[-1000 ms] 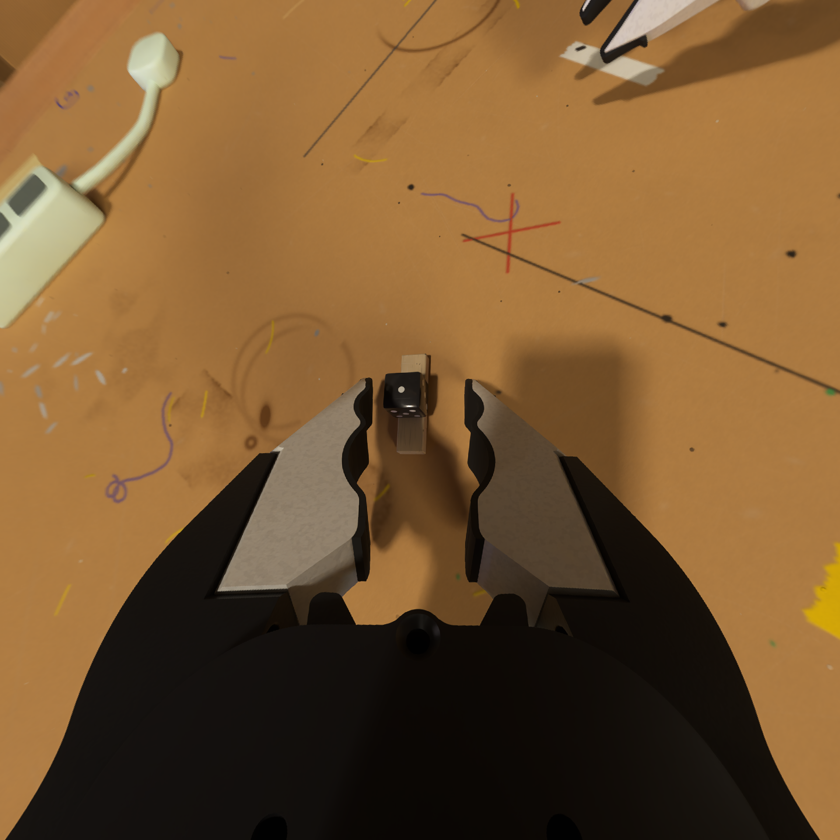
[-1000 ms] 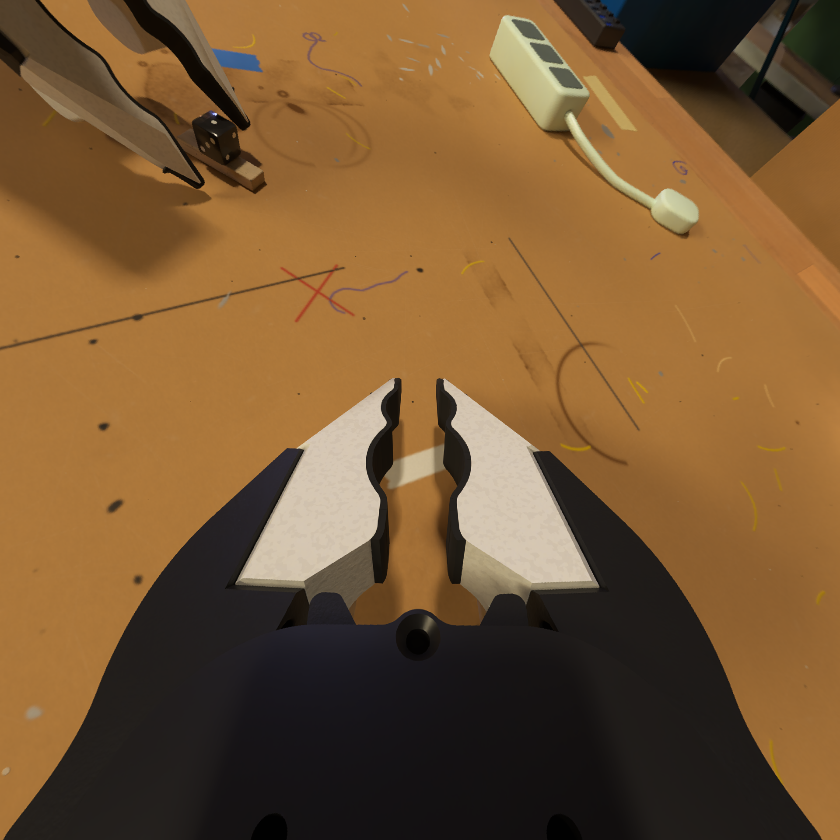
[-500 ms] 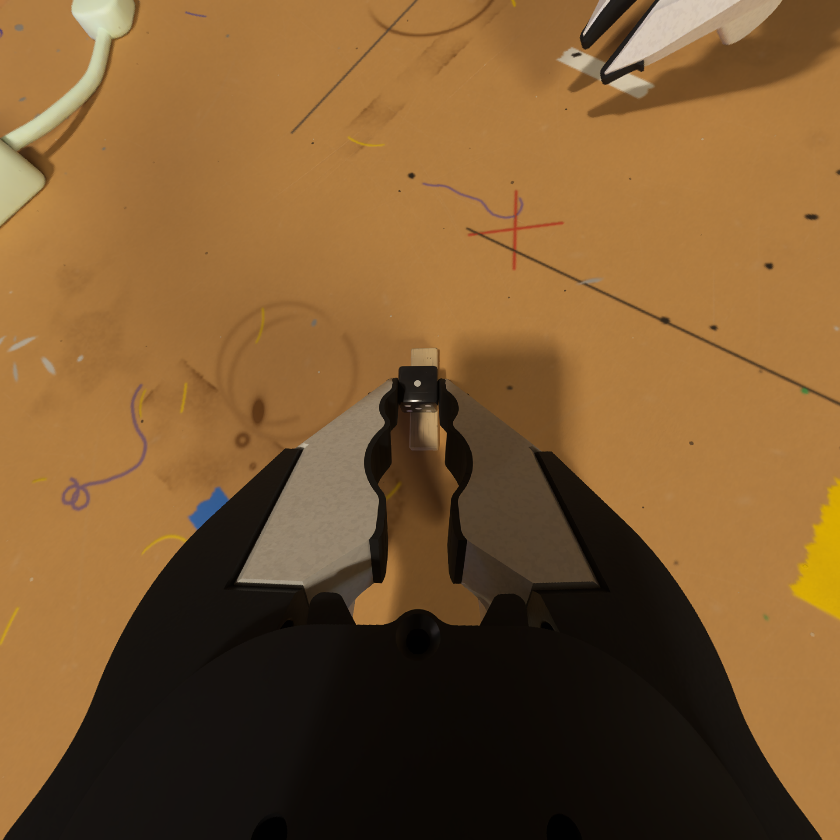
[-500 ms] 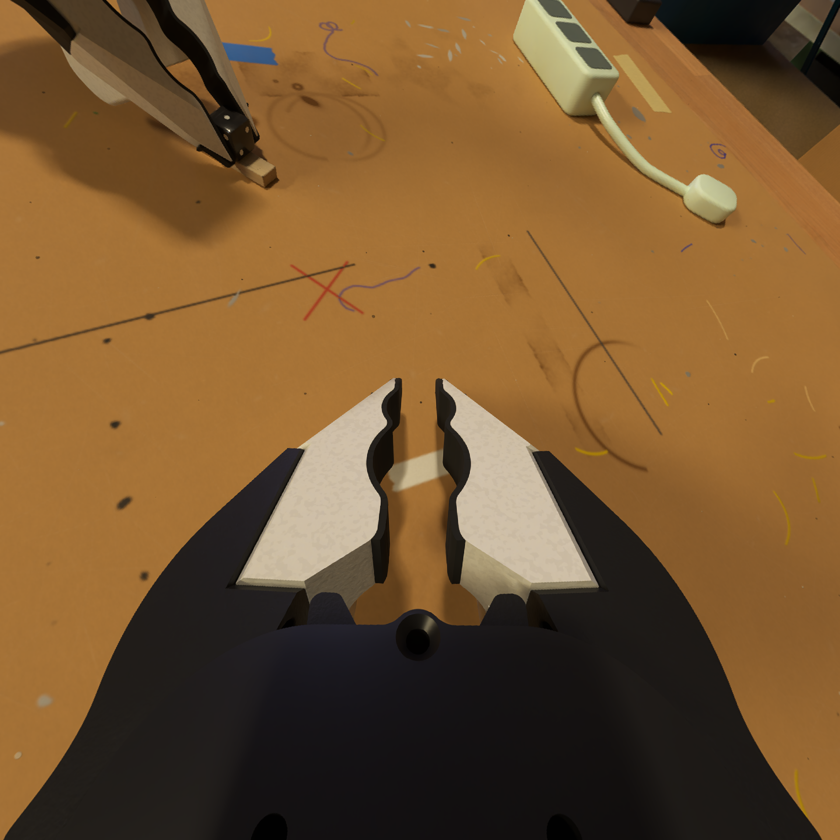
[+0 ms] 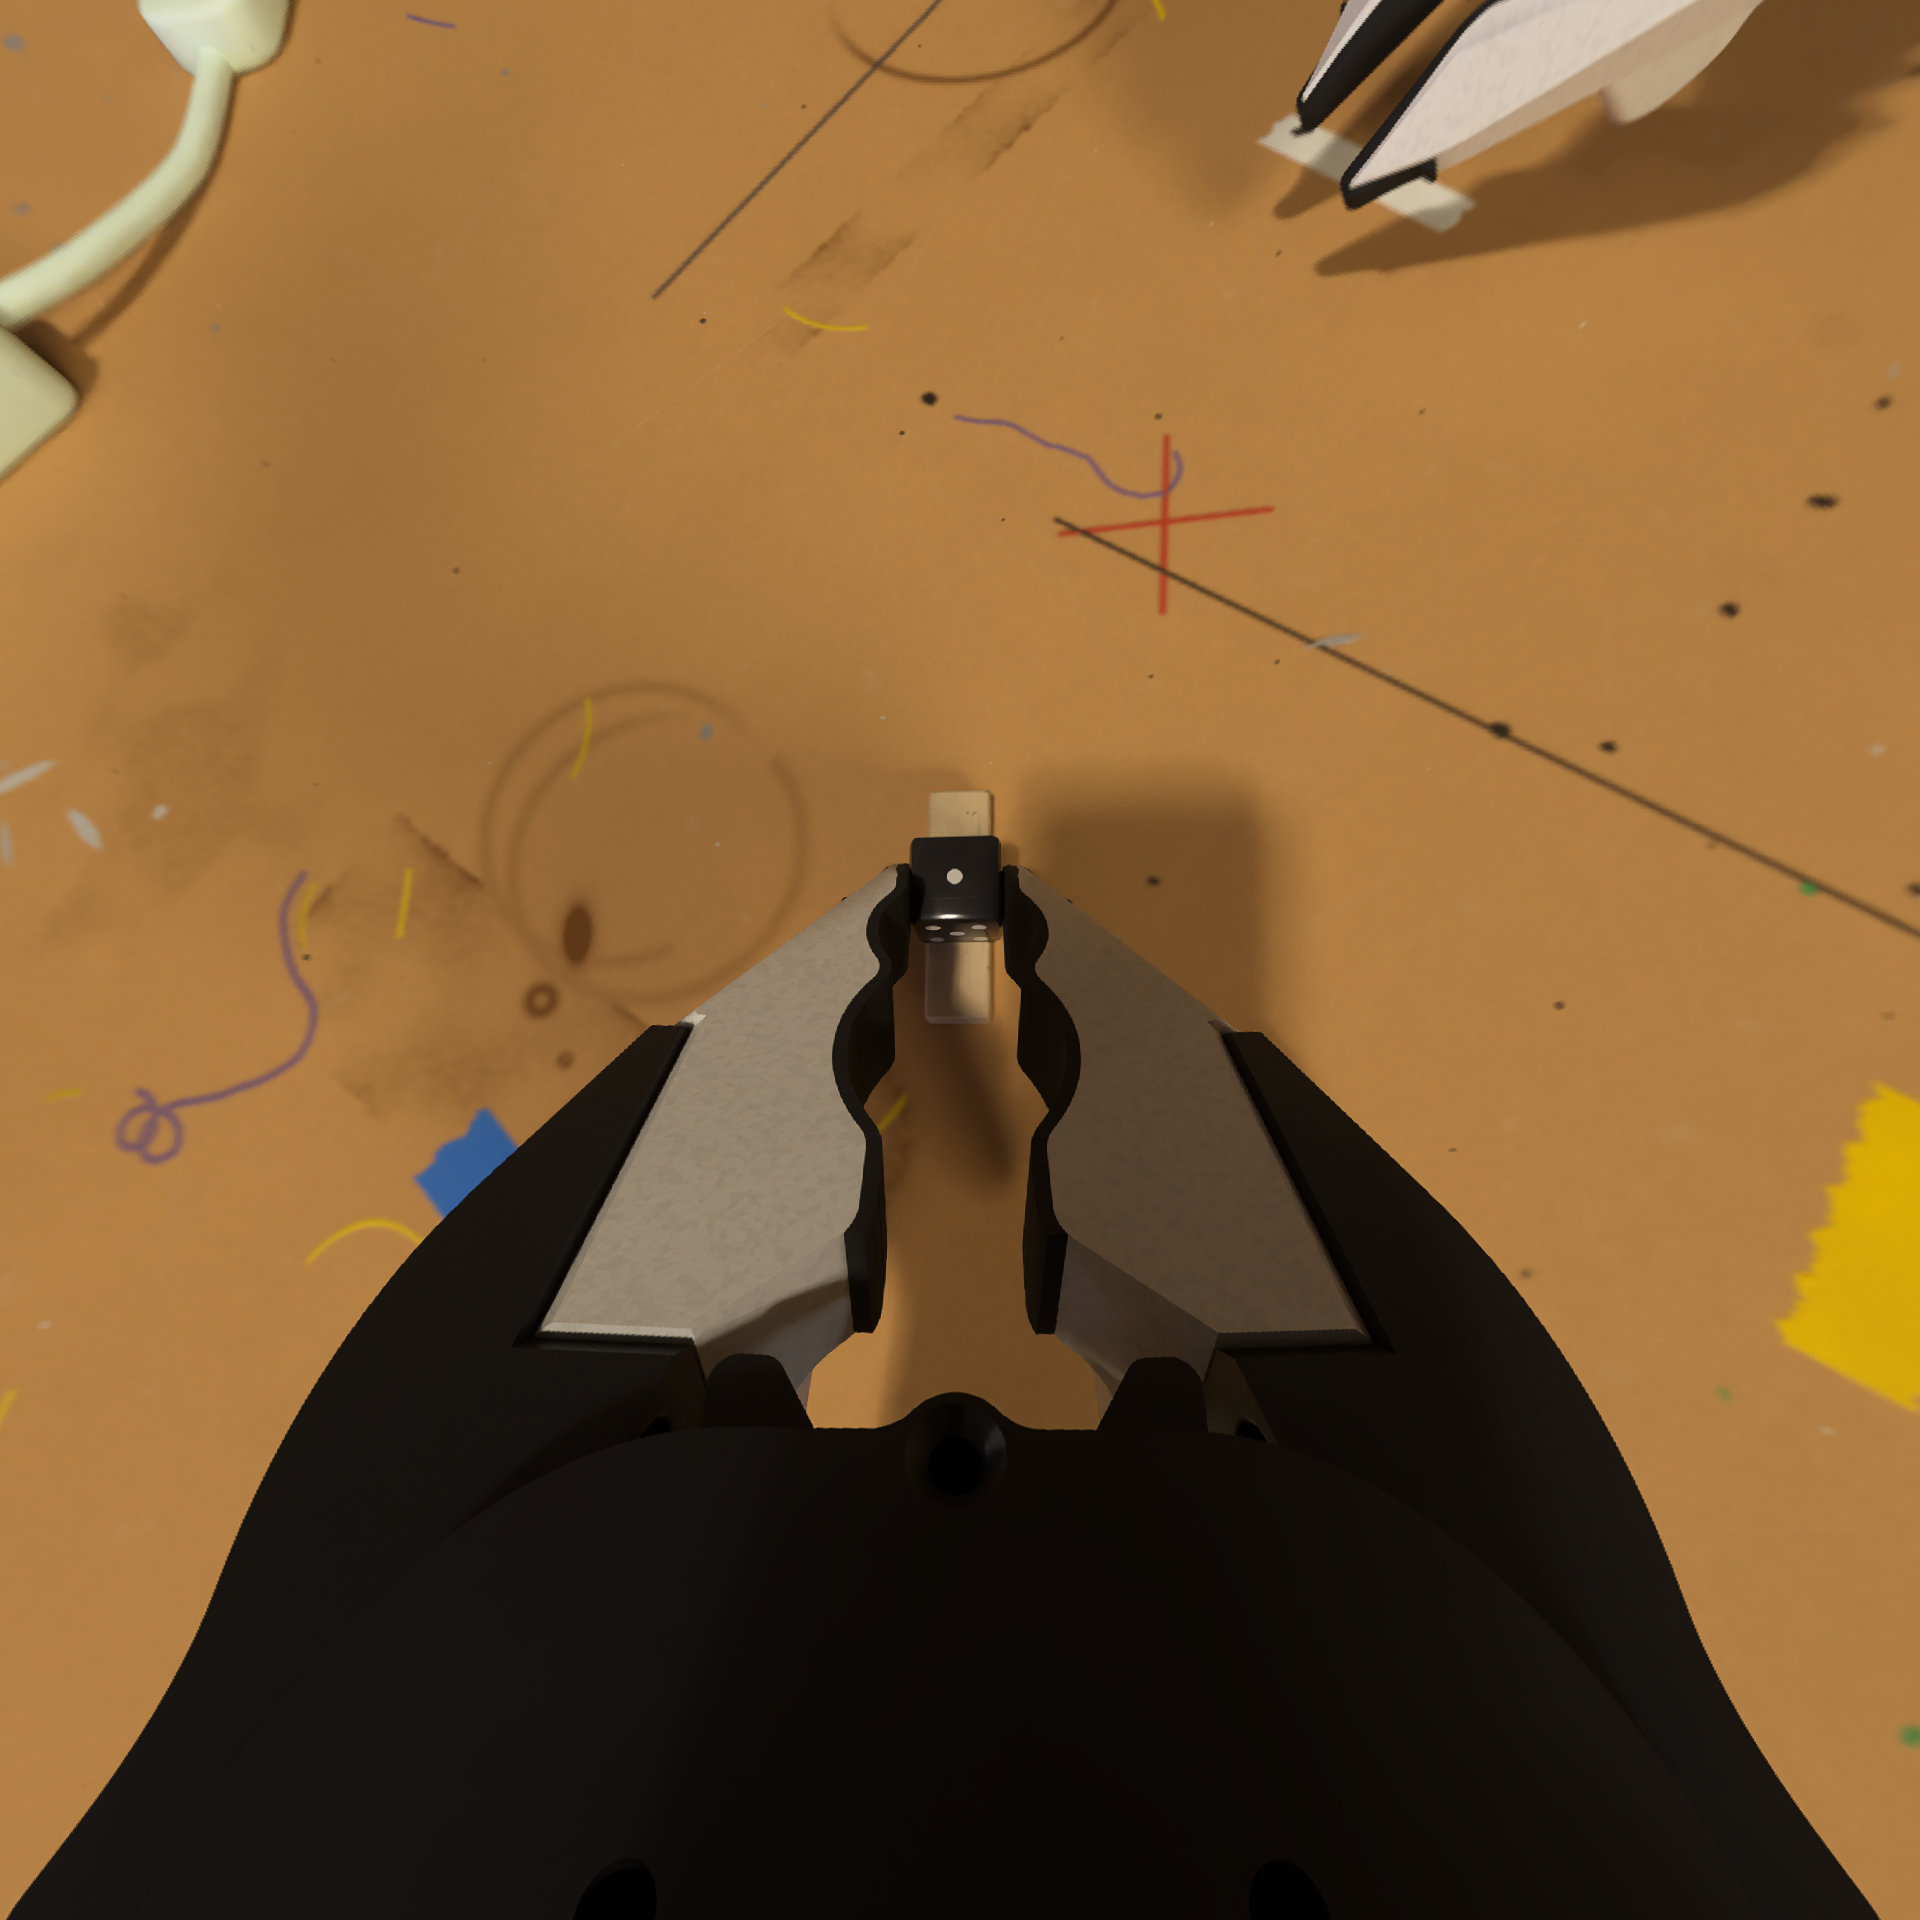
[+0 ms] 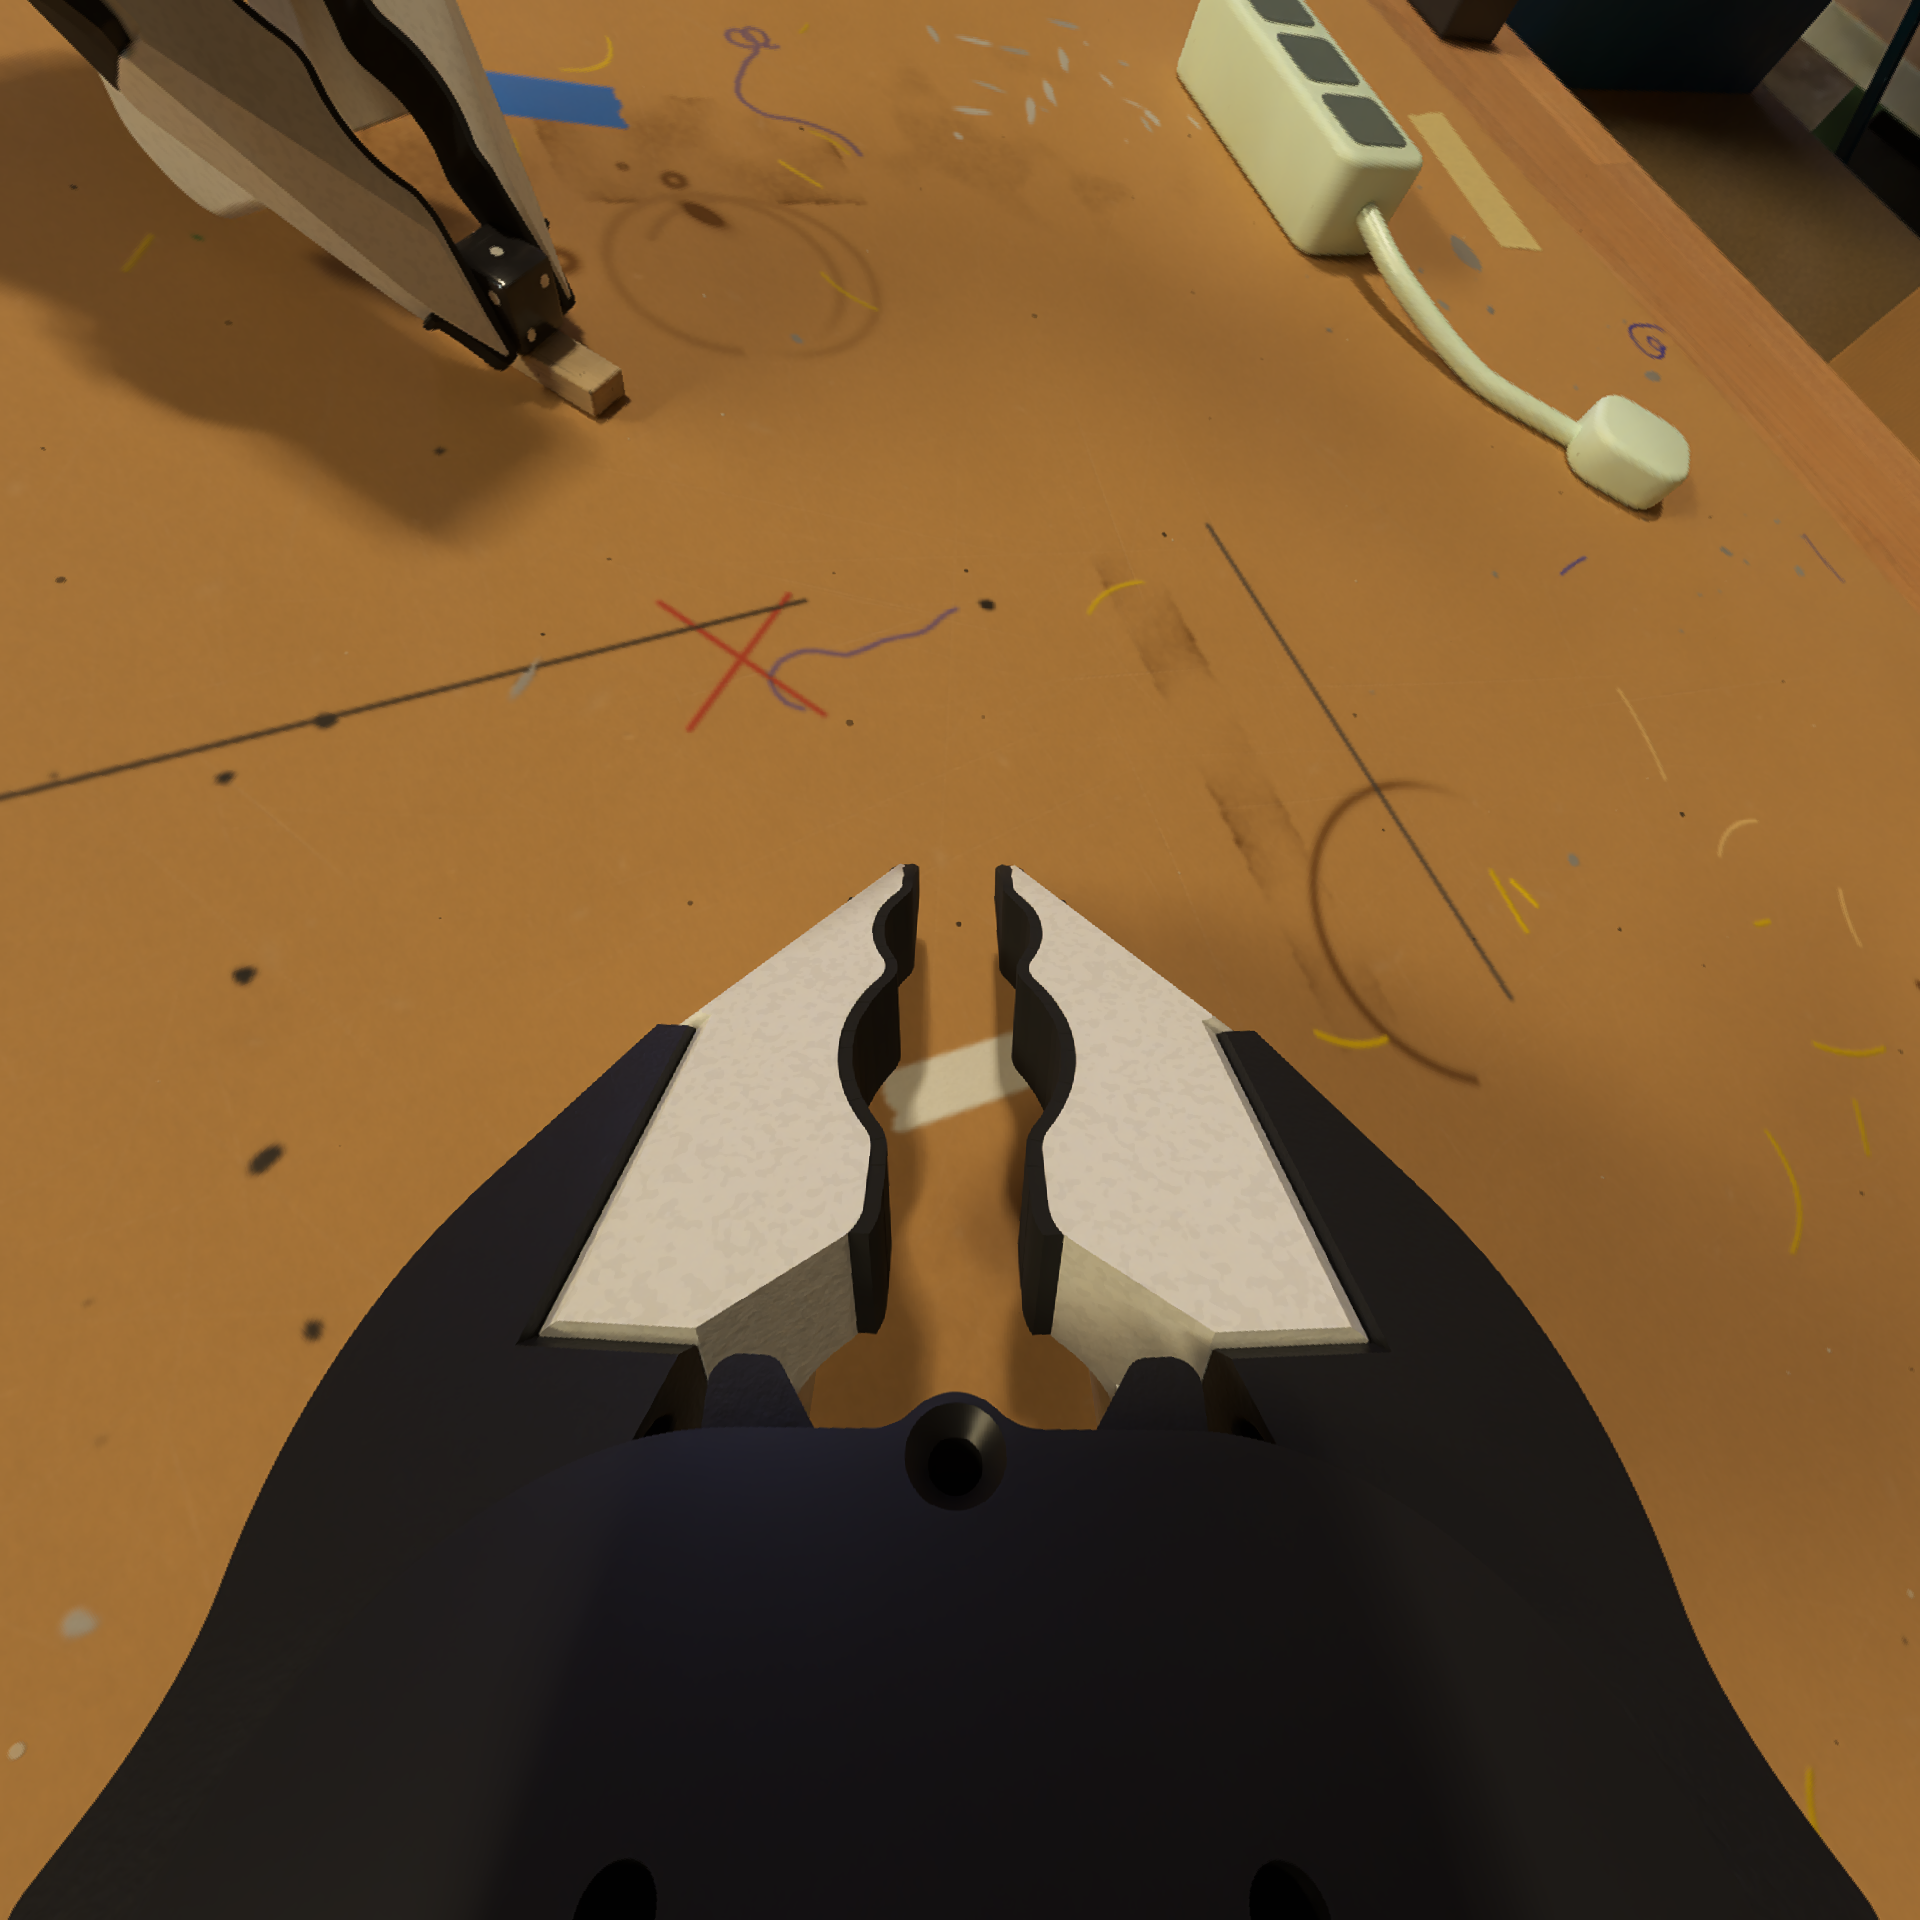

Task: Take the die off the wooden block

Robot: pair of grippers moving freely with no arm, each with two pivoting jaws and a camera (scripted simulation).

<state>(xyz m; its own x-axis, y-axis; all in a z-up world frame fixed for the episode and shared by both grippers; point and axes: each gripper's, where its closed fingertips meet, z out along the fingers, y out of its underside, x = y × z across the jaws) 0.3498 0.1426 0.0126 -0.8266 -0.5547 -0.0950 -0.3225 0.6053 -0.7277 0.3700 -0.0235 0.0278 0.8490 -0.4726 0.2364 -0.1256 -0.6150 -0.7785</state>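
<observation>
A small black die with white pips sits between the fingertips of my left gripper, which is shut on it. The thin wooden block lies flat on the brown tabletop directly under the die. I cannot tell whether die and block still touch. In the right wrist view the left gripper holds the die at the far left, over the block. My right gripper is empty, its jaws a narrow gap apart, far from the block; it also shows in the left wrist view.
A cream power strip with its cable and plug lies at the far right near the table edge. A beige tape strip lies under my right gripper. A red cross and blue tape mark the tabletop.
My left gripper moved forward around the die and closed from wide open onto it. The right gripper's jaws kept the same gap, and it shifted only slightly.
</observation>
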